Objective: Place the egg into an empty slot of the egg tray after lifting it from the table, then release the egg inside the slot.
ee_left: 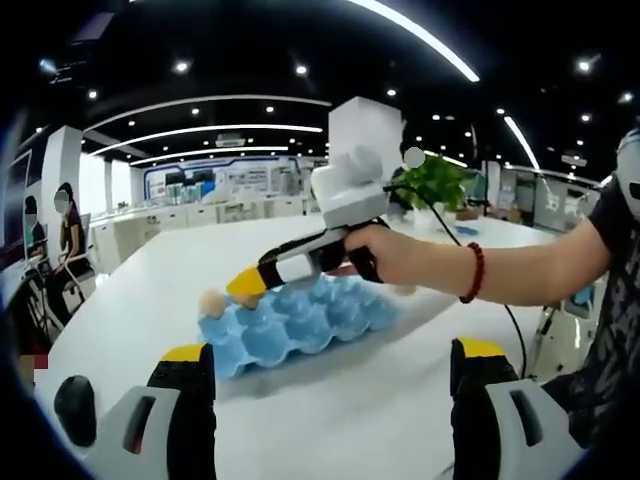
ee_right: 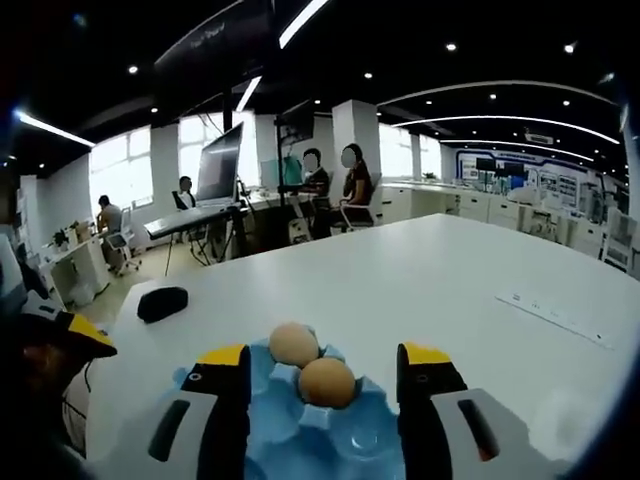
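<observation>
Jaws of my right gripper [ee_right: 323, 375] stand wide over the tray [ee_right: 300, 435], nothing held. Two eggs [ee_right: 327, 382] sit in its slots; placing looks done. Left gripper [ee_left: 335, 365] waits wide, near the tray.

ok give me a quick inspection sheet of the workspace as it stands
surface: white table, mostly bare.
job's things: blue egg tray on the table; two brown eggs sit in adjoining slots at one end, other visible slots empty.
clutter: a small black object on the table beyond the tray; a flat pale strip further off.
grippers: right gripper over the tray's egg end, jaws open and straddling the nearer egg, no contact seen; left gripper low over the table short of the tray, jaws open, empty.
cables: a black cable trails from the right gripper past the person's wrist.
surroundings: open office, seated people at desks, monitors, a potted plant, ceiling strip lights.
</observation>
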The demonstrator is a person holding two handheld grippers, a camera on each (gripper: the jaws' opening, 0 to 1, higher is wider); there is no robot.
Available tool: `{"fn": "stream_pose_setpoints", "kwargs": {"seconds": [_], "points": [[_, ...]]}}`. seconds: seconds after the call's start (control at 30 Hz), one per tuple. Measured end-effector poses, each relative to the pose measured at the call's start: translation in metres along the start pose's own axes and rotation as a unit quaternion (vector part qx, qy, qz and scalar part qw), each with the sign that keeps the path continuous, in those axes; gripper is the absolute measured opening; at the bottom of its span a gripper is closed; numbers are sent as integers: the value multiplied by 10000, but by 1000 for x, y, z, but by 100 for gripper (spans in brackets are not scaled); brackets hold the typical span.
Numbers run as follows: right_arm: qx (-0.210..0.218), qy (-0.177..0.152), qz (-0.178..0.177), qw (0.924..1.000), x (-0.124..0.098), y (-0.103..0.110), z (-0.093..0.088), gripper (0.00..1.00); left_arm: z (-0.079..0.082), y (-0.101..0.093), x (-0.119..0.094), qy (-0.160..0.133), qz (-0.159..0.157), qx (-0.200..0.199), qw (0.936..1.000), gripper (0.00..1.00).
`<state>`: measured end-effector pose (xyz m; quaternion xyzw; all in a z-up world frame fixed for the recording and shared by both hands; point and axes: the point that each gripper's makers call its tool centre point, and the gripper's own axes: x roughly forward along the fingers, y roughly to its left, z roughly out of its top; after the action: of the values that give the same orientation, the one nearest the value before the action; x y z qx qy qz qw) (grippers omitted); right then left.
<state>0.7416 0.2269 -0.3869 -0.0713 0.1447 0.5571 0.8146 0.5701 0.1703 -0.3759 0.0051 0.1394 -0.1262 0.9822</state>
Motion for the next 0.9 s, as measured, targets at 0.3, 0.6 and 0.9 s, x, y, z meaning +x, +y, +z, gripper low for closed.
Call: {"fn": "stream_pose_setpoints", "kwargs": {"seconds": [0.3,0.6,0.9], "points": [[75,-98,-270,9996,-19,-19,-2,75,2,-1,0,-44,17,-44,10000,100],[68,-221,-502,9985,-41,-34,5,80,3,-8,2,-50,-37,-17,10000,100],[31,-205,-628,9978,-62,-41,-2,81,3,-7,0,-76,26,-37,10000,100]]}}
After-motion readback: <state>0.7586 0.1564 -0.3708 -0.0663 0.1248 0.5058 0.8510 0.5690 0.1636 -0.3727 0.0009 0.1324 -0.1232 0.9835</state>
